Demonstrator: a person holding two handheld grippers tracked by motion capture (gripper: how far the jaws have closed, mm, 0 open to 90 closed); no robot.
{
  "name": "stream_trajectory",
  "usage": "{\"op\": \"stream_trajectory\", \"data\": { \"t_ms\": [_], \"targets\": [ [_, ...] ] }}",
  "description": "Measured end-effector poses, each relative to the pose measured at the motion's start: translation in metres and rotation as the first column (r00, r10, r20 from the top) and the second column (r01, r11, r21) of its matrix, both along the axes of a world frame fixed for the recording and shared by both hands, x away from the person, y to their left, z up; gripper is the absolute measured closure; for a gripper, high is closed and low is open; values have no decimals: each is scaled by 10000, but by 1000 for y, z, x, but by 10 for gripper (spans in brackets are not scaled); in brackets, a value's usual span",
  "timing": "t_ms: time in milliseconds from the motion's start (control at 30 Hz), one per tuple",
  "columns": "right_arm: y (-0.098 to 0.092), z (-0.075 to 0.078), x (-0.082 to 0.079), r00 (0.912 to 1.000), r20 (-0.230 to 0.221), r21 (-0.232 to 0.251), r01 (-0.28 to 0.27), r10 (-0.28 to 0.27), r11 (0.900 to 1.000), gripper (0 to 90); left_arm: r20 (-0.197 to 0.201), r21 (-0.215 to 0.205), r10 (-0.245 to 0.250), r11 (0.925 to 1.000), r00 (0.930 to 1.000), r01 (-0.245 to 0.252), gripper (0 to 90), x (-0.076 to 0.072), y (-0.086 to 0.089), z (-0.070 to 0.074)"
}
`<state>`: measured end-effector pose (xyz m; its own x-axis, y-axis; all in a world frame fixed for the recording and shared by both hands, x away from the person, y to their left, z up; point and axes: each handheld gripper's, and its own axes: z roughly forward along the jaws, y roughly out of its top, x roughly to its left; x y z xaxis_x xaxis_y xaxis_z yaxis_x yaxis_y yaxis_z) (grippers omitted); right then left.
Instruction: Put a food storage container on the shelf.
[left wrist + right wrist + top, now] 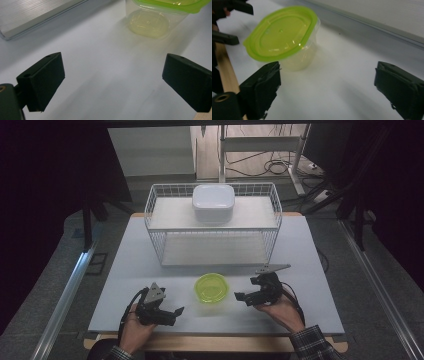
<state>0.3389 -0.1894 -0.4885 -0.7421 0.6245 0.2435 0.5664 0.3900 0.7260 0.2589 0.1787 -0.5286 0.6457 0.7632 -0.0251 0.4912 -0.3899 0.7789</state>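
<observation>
A clear plastic tub with a lime-green lid [211, 288] stands on the white table top [305, 250], near the front and between both grippers. My left gripper [176, 313] lies left of it, pointing right, open and apart from the tub. My right gripper [245, 289] is just right of the tub, pointing left, also open. In the left gripper view the pads [42, 80] stand wide with bare table between them and the tub [150, 22] farther ahead. In the right gripper view the tub [284, 37] sits ahead of the left pad [262, 85], untouched, with the left gripper [237, 23] beyond it.
A white wire basket rack [212, 227] stands at the back of the table, with a white lidded box [213, 203] on its upper shelf. Its base edge [30, 17] runs close to the left gripper's view. The table's wooden front edge [224, 67] is near.
</observation>
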Motion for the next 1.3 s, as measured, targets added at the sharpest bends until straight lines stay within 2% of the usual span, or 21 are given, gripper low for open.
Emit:
{"op": "stream_trajectory", "data": {
  "t_ms": [167,333,600,733,933,1167,1300],
  "targets": [
    [-1,6,11,9984,-553,508,-66,94,9987,166,-4,12,-6,10000,10000,6,41,0,0,0],
    [7,7,20,9961,-862,489,-168,209,9987,254,-23,10,-5,10000,10000,5,42,0,0,-1],
    [18,11,32,9915,-1277,728,-163,256,9972,398,-54,56,-72,10000,10000,73,42,0,-1,-1],
    [23,8,39,9828,-1809,1039,-174,361,9944,476,-48,87,-114,9999,9999,114,42,0,-1,-1],
    [33,3,45,9725,-2270,1152,-255,513,9930,565,-67,141,-194,9997,9998,195,42,0,-2,-2],
    [42,-6,50,9560,-2879,1269,-204,565,9917,647,-85,160,-279,9995,9996,280,43,0,-3,-2],
    [43,-9,53,9438,-3255,1557,-66,576,9878,730,-119,219,-340,9992,9994,342,44,0,-4,-3]
  ]
}}
